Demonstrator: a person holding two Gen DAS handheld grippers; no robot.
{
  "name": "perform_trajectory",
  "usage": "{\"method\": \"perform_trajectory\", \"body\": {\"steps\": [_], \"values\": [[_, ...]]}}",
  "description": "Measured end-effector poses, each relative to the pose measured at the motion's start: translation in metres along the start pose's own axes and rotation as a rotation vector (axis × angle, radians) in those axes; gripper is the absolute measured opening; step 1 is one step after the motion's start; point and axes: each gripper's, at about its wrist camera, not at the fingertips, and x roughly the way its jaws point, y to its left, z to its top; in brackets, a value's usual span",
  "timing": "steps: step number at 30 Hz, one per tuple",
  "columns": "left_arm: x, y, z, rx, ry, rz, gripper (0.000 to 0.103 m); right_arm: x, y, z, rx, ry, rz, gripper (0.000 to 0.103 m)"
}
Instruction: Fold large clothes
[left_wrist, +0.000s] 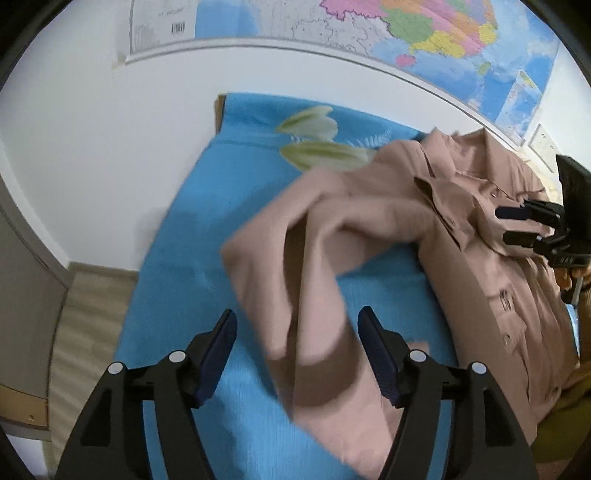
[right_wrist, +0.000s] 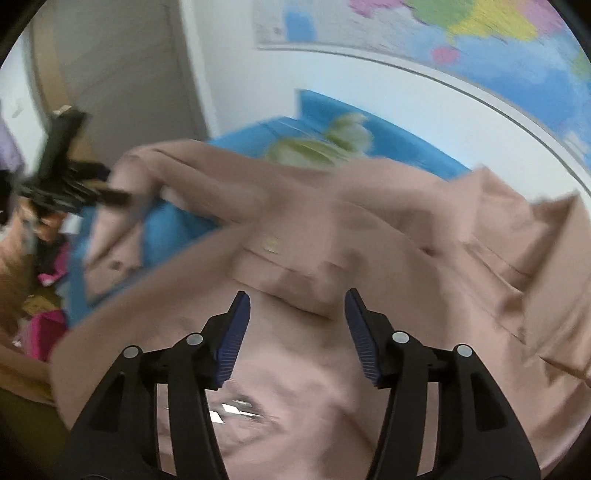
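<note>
- We see a big dusty-pink button-up shirt (left_wrist: 369, 229) lying on a bright blue bed sheet with white and green flowers (left_wrist: 207, 240).
- The shirt is not flat. Its body with the collar and buttons lies on the right side of the sheet, and one long sleeve (left_wrist: 314, 295) is flopped out to the left.
- Our left gripper (left_wrist: 297, 332) has black arms and dark blue pads. Its jaws are wide apart and hold nothing. The sleeve lies between and under its two fingers.
- Our right gripper (right_wrist: 297, 310) looks the same. Its jaws are wide apart too, with nothing pinched. It hangs over the chest of the shirt, near a pocket flap (right_wrist: 280, 273).
- The right wrist view is blurry, so small parts there are hard to make out.
- A colourful paper wall map (left_wrist: 424, 40) hangs on the white wall behind the bed.
- A light wooden floor (left_wrist: 85, 314) shows to the left of the bed.
</note>
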Motion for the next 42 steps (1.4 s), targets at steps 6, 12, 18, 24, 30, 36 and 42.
{"method": "perform_trajectory", "body": {"steps": [6,12,18,24,30,36,42], "values": [[0.001,0.002,-0.018,-0.018,0.010,0.015,0.014,0.028,0.074,0.014,-0.141,0.016,0.221,0.059],[-0.015,-0.030,0.003,0.046,-0.039,0.025,0.008,0.075,0.151,0.019,-0.222,0.079,0.379,0.064],[-0.038,-0.074,0.043,0.165,-0.088,-0.012,0.008,0.074,0.175,0.032,-0.128,-0.043,0.503,0.096],[-0.036,-0.123,0.079,0.263,-0.074,-0.117,0.010,0.071,0.146,0.048,0.072,-0.106,0.521,0.004],[-0.084,-0.131,0.109,0.237,-0.285,-0.336,0.054,-0.009,0.068,0.045,0.283,-0.313,0.619,0.002],[-0.072,-0.133,0.112,0.198,-0.334,-0.320,0.061,-0.086,-0.033,-0.010,0.532,-0.500,0.461,0.002],[0.015,-0.125,0.091,0.145,-0.131,-0.227,0.061,-0.079,-0.093,-0.069,0.779,-0.315,0.077,0.043]]}}
